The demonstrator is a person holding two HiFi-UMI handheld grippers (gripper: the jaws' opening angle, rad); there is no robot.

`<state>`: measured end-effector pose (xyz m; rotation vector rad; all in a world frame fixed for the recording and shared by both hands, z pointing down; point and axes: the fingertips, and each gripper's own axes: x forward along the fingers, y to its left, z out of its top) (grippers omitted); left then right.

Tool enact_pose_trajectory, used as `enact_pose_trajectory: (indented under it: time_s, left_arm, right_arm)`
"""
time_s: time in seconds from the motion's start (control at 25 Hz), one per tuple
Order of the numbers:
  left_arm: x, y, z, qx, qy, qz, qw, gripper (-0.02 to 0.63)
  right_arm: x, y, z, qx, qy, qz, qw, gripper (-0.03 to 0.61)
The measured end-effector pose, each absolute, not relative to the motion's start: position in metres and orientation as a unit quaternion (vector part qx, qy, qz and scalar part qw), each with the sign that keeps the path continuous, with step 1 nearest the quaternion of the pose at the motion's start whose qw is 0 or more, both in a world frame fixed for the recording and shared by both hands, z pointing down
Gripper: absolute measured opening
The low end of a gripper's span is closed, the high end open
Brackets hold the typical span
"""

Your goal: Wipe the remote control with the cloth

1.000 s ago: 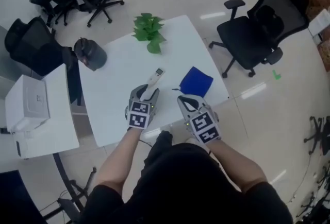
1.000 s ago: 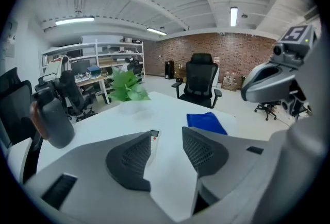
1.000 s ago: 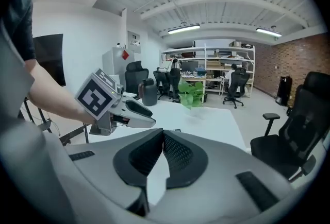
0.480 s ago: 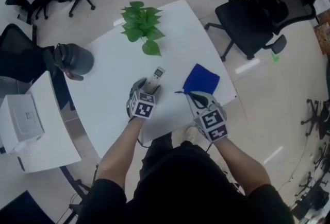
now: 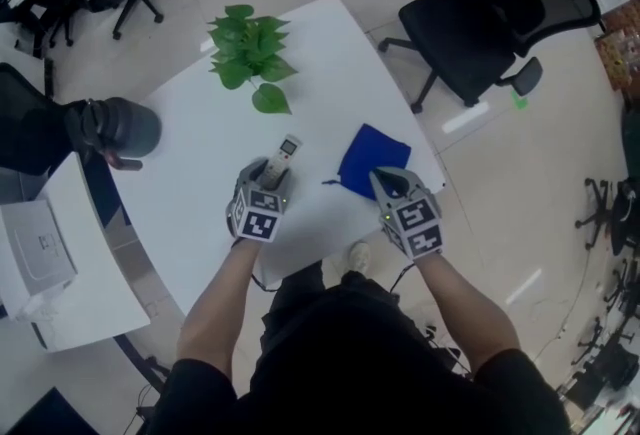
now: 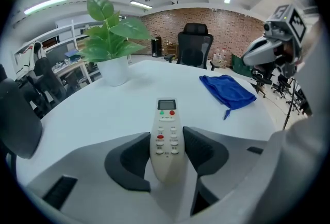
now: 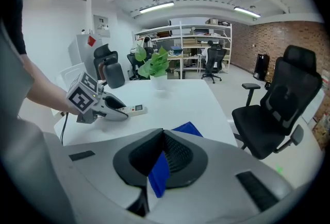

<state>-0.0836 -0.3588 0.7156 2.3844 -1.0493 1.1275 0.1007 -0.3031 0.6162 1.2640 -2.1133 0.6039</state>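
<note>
A white remote control [image 5: 284, 152] lies on the white table [image 5: 195, 158], screen end away from me. My left gripper [image 5: 267, 172] straddles its near end, and the jaws are closing, with both pads against the remote's [image 6: 166, 115] sides. To its right lies a blue cloth [image 5: 368, 159]. My right gripper [image 5: 386, 181] is shut on the cloth's near edge, and a blue fold [image 7: 160, 174] shows pinched between its pads. In the right gripper view, the left gripper [image 7: 116, 112] and the remote [image 7: 136, 110] sit off to the left.
A potted green plant [image 5: 248, 48] stands at the table's far side. A black office chair [image 5: 480, 18] is on the floor to the right. A dark cap [image 5: 115, 126] and a white unit [image 5: 40, 253] sit to the left. The table's right edge runs close to the cloth.
My left gripper has slid forward so its jaws now flank the remote's near end. My right gripper has stayed shut at the cloth's near edge.
</note>
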Motion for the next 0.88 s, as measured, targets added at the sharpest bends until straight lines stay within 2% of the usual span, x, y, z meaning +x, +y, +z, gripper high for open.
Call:
enact_pose_trajectory:
  time_s: [0.08,0.2,0.24,0.32,0.56,0.68,0.88]
  left_arm:
    - [-0.083,-0.357,0.711,0.833,-0.367,0.388,0.147,0.204]
    - [-0.082,-0.353,0.696,0.838,-0.37,0.376,0.136,0.204]
    - [-0.08,-0.351,0.69,0.841,-0.37,0.371,0.132,0.202]
    - [-0.075,-0.345,0.681,0.847,-0.368,0.362,0.124,0.202]
    - [-0.061,-0.324,0.654,0.855,-0.365,0.35,0.114,0.202]
    - [-0.054,-0.316,0.643,0.859,-0.361,0.347,0.104,0.202]
    - [-0.049,-0.305,0.632,0.859,-0.362,0.351,0.091,0.202]
  right_arm:
    - [0.113,-0.304,0.624,0.481,-0.788,0.23,0.308,0.005]
    - [0.125,-0.309,0.635,0.481,-0.782,0.236,0.318,0.038]
    - [0.128,-0.31,0.641,0.478,-0.781,0.237,0.325,0.083]
    - [0.131,-0.313,0.654,0.467,-0.779,0.242,0.342,0.229]
    - [0.126,-0.311,0.694,0.414,-0.777,0.226,0.417,0.366]
    - [0.129,-0.314,0.714,0.398,-0.768,0.222,0.449,0.402]
    - [0.119,-0.318,0.72,0.364,-0.783,0.232,0.447,0.405]
